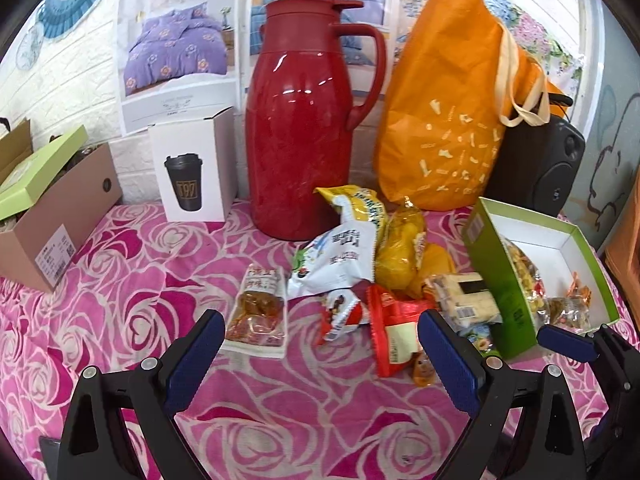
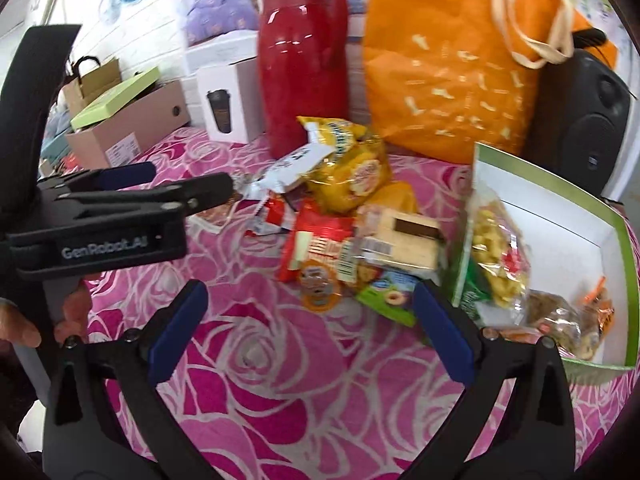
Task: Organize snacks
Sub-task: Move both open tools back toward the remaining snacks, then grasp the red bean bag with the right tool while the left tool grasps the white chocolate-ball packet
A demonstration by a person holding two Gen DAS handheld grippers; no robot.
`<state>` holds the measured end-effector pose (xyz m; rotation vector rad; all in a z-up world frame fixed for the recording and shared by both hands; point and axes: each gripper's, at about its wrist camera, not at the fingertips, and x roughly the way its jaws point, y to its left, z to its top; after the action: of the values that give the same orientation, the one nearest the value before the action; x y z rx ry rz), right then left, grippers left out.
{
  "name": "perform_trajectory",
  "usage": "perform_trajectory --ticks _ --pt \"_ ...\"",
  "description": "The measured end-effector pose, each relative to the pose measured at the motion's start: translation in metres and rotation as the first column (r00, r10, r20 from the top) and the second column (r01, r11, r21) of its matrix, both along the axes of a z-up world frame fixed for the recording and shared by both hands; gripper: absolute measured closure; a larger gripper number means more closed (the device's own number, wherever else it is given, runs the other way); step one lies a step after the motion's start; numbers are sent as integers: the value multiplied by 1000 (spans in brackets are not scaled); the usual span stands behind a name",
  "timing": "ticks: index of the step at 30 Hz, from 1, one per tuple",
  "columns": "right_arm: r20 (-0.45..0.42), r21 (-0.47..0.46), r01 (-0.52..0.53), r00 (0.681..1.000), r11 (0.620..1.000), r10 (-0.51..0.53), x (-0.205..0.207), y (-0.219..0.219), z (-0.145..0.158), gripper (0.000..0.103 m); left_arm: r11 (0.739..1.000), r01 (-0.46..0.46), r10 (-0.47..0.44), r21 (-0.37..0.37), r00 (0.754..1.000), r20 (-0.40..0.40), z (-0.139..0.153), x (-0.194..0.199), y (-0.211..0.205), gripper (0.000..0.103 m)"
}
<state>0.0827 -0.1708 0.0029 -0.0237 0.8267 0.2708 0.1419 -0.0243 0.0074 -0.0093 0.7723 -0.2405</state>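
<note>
A heap of snack packets lies on the pink rose-patterned cloth (image 1: pixel 132 280): a clear packet of brown pieces (image 1: pixel 256 316), a white and yellow bag (image 1: pixel 344 252), a yellow bag (image 1: pixel 400 252), a red packet (image 1: pixel 394 332) and a wafer packet (image 1: pixel 464 296). To their right an open green box (image 1: pixel 500 264) holds a bag of yellow puffs (image 2: pixel 496 268) and small packets (image 2: pixel 568 320). My left gripper (image 1: pixel 322 356) is open just short of the heap, holding nothing. My right gripper (image 2: pixel 310 332) is open over the cloth, its right finger beside the green box (image 2: pixel 624 280).
Behind the heap stand a red thermos jug (image 1: pixel 300 132), an orange tote bag (image 1: pixel 452 108) and a black speaker (image 1: pixel 540 168). A white cup carton (image 1: pixel 196 168) and a cardboard box (image 1: pixel 60 220) with a green lid sit at the left. A hand (image 2: pixel 72 308) holds the left gripper.
</note>
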Motion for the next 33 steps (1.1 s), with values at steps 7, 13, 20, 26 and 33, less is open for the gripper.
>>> perform_trajectory --ticks 7,13,20,26,33 --pt "-35 -14 -31 999 999 30 24 24 -14 1 999 -31 32 9 999 -32 -13 20 18 4" --pt "-75 18 7 997 1000 -6 43 21 -25 10 999 -50 50 -2 997 -54 -19 36 36 4" --pt "-100 -47 44 994 998 -48 62 23 -42 18 1000 -25 24 -14 997 -72 -27 47 35 4" --pt "-122 -53 58 990 997 -64 57 20 -46 70 1000 15 -17 -22 996 -83 -32 50 23 4" --pt "-144 -3 38 989 999 -38 46 12 -46 76 999 23 -25 -26 996 -87 -33 50 16 4"
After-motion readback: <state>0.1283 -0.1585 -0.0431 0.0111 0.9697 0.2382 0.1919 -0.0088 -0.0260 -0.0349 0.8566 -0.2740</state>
